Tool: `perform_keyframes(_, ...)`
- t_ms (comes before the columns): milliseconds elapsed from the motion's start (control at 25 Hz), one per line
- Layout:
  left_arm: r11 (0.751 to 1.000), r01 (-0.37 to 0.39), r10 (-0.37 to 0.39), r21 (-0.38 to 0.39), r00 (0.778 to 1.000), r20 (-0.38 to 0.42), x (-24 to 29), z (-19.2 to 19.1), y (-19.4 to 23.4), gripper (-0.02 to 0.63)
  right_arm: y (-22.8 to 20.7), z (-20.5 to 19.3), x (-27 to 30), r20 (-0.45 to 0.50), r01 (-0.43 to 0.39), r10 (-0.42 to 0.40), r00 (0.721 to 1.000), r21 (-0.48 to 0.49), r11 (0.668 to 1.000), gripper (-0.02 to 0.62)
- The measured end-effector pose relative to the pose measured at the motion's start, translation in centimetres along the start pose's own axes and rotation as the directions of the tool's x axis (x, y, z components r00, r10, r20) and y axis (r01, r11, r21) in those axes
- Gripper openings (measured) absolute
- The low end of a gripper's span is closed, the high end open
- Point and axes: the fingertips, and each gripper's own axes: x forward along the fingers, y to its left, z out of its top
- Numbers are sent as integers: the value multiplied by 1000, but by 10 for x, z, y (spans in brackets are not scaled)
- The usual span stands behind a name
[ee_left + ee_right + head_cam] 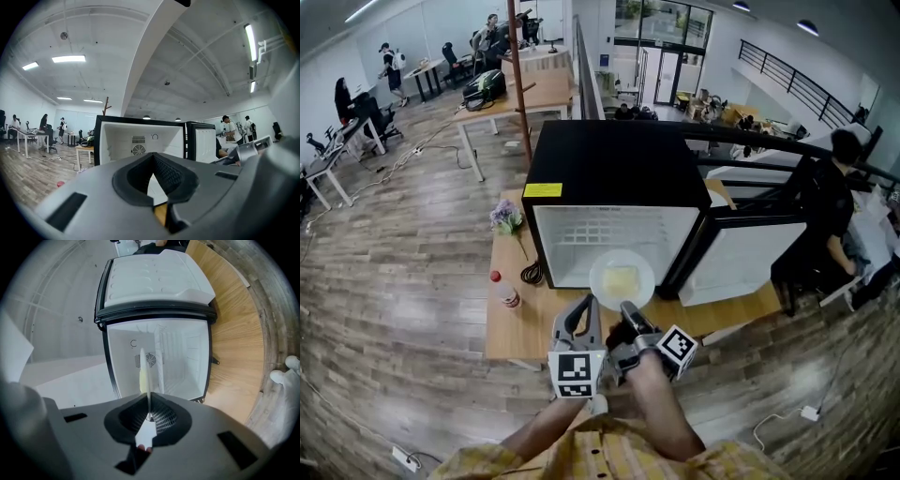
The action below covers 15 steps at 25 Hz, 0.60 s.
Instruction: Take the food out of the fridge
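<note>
A black mini fridge [609,164] stands on a wooden table [514,330] with its door [741,258] swung open to the right. Its white inside [183,357] looks bare. Just in front of the opening, my right gripper [630,311] is shut on the near rim of a white plate [622,278] carrying pale yellow food [621,280]. In the right gripper view the plate [142,373] appears edge-on, pinched between the pads of the right gripper [148,404]. My left gripper [584,307] hovers beside it on the left, its jaws together with nothing in them. The left gripper [152,161] points at the fridge [140,136].
On the table left of the fridge are a red-capped bottle [508,291], a small bunch of flowers [506,217] and a dark clip-like item [532,272]. A person in black [830,202] sits beyond the open door. Desks and other people fill the far room.
</note>
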Motion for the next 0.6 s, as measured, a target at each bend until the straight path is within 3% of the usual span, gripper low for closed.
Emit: perform_keyframes(600,1000,-13,13,10,1000,6,-1,5,5,8,7,5,-7,4,-13,13,1000,21,1000,18)
